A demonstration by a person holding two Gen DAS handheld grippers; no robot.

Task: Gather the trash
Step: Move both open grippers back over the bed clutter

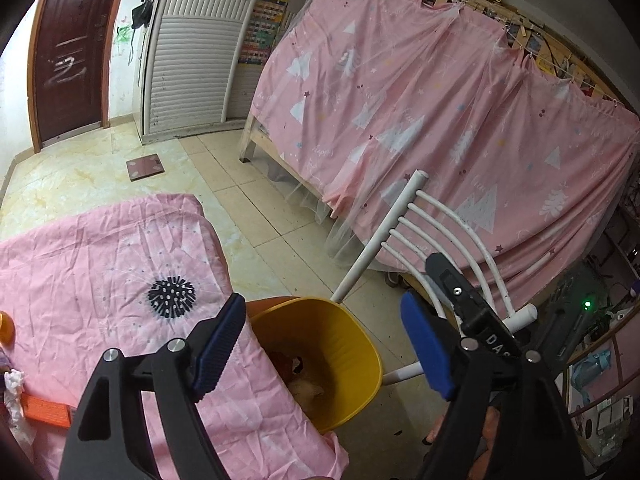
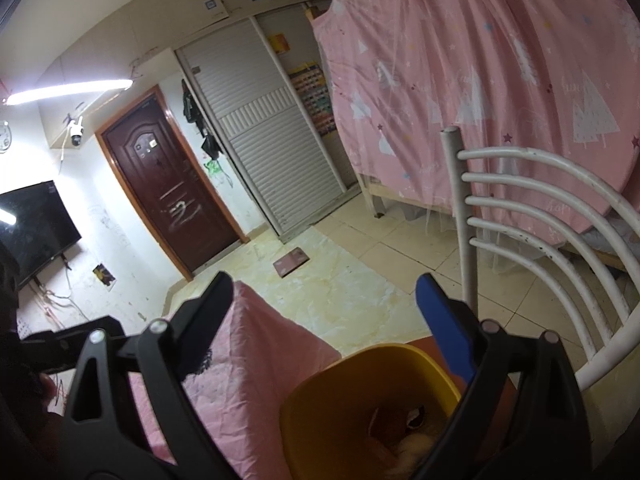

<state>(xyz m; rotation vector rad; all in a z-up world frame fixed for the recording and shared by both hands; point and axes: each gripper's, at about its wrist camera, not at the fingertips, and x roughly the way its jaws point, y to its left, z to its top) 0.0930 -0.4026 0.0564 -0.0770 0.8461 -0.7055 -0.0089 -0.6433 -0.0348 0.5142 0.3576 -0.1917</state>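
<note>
Yellow bin (image 1: pixel 352 344) – crumpled trash (image 1: pixel 308 390) inside – under both claws, left (image 1: pixel 324 350) and right (image 2: pixel 324 320), apart, empty.

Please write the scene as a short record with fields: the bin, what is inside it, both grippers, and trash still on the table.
bin: yellow plastic bin, beside the table covered with pink cloth
bin contents: some crumpled trash at the bottom
left gripper: open, nothing between the fingers
right gripper: open, nothing held
remaining trash: orange flat packet and white crumpled paper at the table's left edge
</note>
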